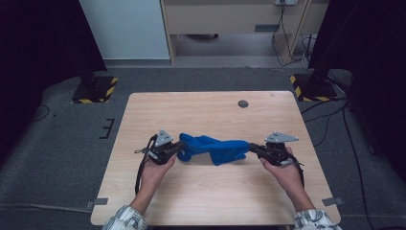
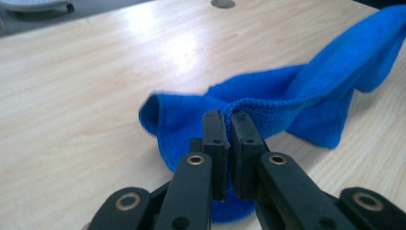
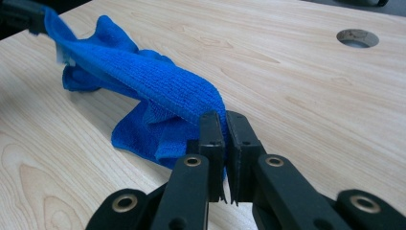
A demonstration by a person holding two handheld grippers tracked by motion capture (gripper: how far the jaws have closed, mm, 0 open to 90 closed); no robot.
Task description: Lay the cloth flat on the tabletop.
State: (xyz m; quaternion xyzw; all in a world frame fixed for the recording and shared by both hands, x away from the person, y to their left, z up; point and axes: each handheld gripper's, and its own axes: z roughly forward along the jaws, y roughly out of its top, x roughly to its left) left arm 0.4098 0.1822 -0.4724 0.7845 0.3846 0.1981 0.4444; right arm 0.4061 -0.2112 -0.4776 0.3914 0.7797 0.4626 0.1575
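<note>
The setting is a lab or test room arranged for recording. A bare wooden table (image 1: 210, 191) with a round cable hole (image 1: 243, 103) stands on grey carpet (image 1: 57, 158). Two stand bases (image 1: 95, 89) marked with yellow-and-black hazard tape flank the table's far corners. Dark curtains (image 1: 38, 43) close off both sides. Loose cables (image 1: 330, 120) run across the floor, and a wall socket (image 1: 286, 2) sits behind.

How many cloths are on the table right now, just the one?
1. The blue cloth is stretched between the left gripper and the right gripper, mid-table, sagging in the middle. Nothing appears hidden.
</note>
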